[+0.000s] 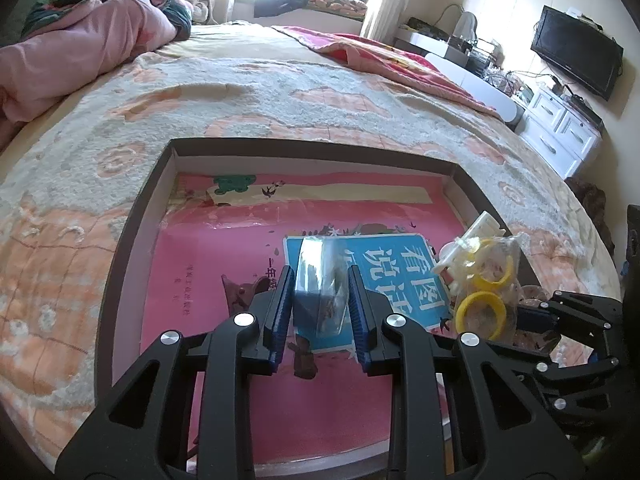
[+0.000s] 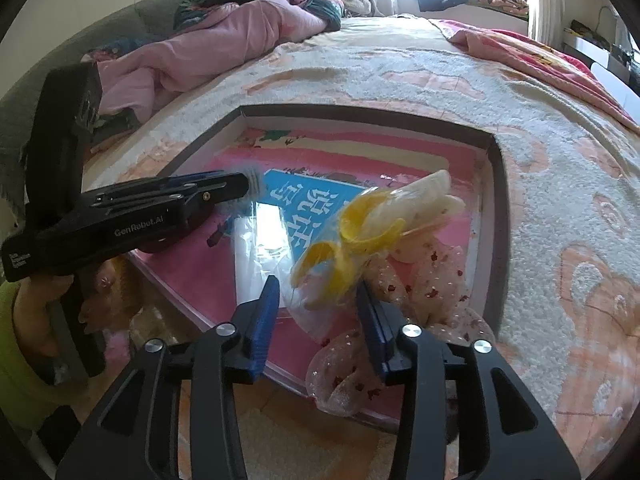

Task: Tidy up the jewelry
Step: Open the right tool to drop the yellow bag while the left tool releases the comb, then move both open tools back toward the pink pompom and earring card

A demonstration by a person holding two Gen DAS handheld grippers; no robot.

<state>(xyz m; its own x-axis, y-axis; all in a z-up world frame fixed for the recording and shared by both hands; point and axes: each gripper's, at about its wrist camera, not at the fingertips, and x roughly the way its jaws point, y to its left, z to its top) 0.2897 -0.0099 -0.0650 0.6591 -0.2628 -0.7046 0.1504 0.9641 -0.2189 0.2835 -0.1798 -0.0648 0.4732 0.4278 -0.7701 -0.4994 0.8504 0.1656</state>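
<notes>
Two near, downward wrist views, shared tray (image 1: 120, 264)

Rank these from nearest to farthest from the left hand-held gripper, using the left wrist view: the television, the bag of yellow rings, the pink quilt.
1. Bag of yellow rings: just right of the left hand-held gripper, inside the box.
2. Pink quilt: far left, up the bed.
3. Television: on the far right wall.

A book (image 1: 280, 272) lies in the tray (image 1: 132, 216) on the bed (image 1: 280, 92).
</notes>
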